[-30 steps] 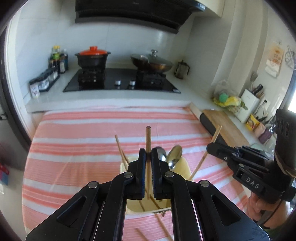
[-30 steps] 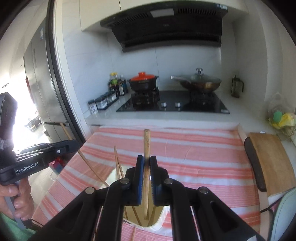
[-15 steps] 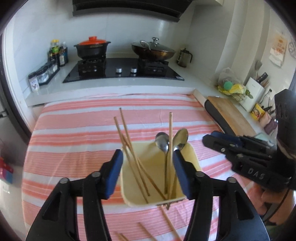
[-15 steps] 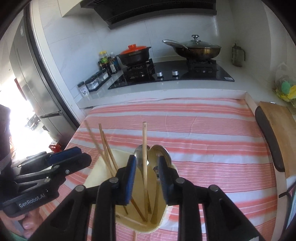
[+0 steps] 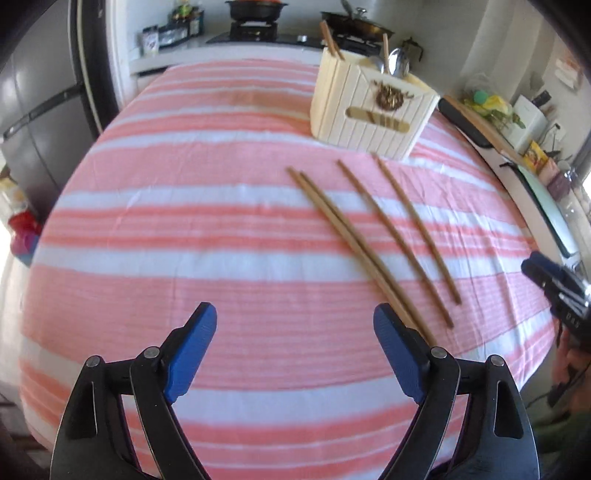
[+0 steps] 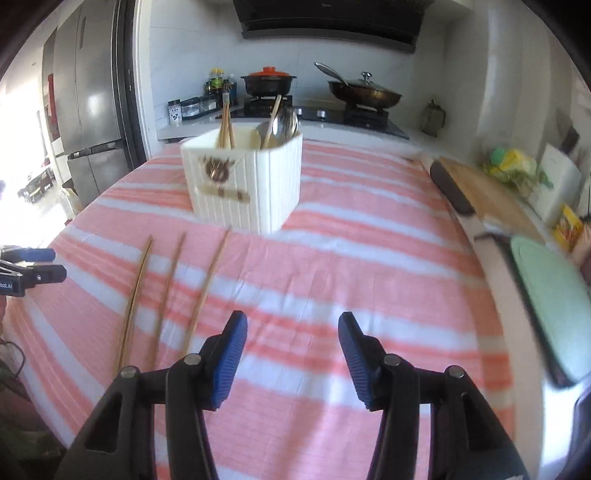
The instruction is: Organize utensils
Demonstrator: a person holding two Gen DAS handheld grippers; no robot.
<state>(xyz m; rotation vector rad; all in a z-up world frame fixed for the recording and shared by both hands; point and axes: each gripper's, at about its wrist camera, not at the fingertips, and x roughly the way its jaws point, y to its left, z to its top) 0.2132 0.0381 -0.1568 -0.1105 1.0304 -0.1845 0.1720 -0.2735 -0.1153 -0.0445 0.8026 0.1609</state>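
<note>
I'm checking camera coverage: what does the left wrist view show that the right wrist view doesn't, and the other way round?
Only the left wrist view: four loose chopsticks clearly apart on the cloth, and the right tool at the right edge.

Only the right wrist view: the range hood, the mint-green board, and the left tool at the left edge; here the loose chopsticks read as three blurred streaks.

Both: the striped cloth, the white utensil holder with spoons and chopsticks, the stove with pots, the fridge, and each camera's own tool, jaws opening with nothing between them.
</note>
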